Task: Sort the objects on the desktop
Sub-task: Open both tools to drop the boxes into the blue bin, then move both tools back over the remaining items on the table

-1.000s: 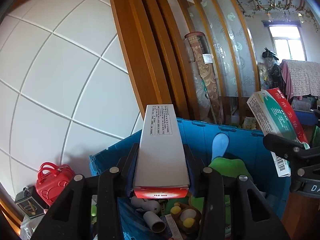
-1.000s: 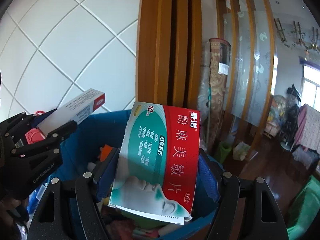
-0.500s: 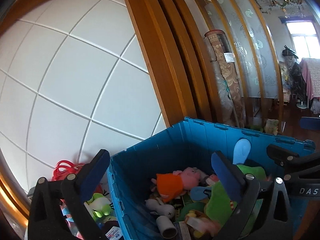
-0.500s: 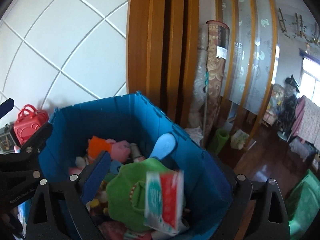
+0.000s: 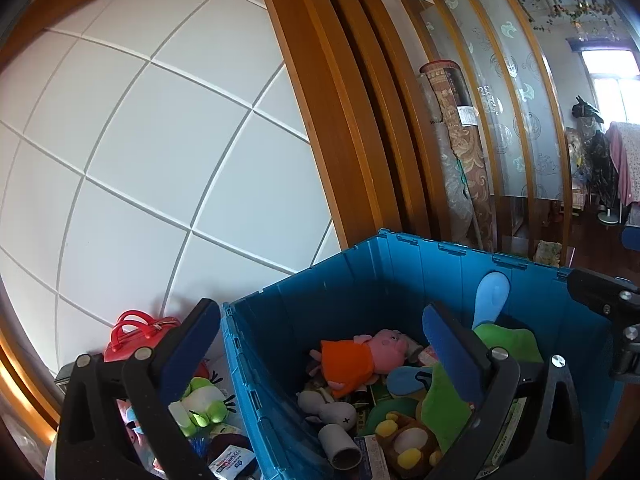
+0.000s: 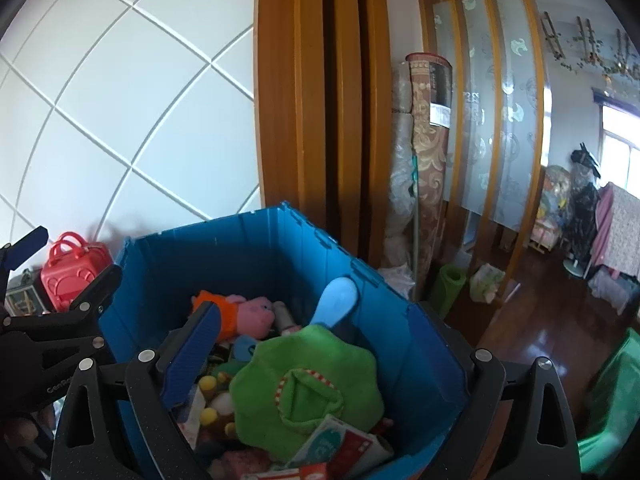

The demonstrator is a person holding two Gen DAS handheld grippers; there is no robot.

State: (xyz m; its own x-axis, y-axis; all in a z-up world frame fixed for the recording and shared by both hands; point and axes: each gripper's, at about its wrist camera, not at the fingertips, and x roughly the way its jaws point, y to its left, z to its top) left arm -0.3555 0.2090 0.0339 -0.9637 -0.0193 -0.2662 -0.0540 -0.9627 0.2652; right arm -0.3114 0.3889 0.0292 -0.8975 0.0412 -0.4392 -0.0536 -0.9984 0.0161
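A red-and-teal medicine box [image 6: 340,446] lies in the blue crate [image 6: 248,240], at the 6 o'clock edge of a green plush [image 6: 308,388]. Above the crate, the right gripper [image 6: 320,356] has just spread its fingers wide and empty. The left gripper [image 5: 316,344], at 9 o'clock, is likewise wide, its jaws straddling the crate's wall.

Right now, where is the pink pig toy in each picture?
Left wrist view: the pink pig toy lies inside the blue bin, near the middle, below its back wall.
Right wrist view: the pig lies at the back left of the bin.
Shared landmark: the light blue spoon-shaped thing sticks up to the pig's right in both.
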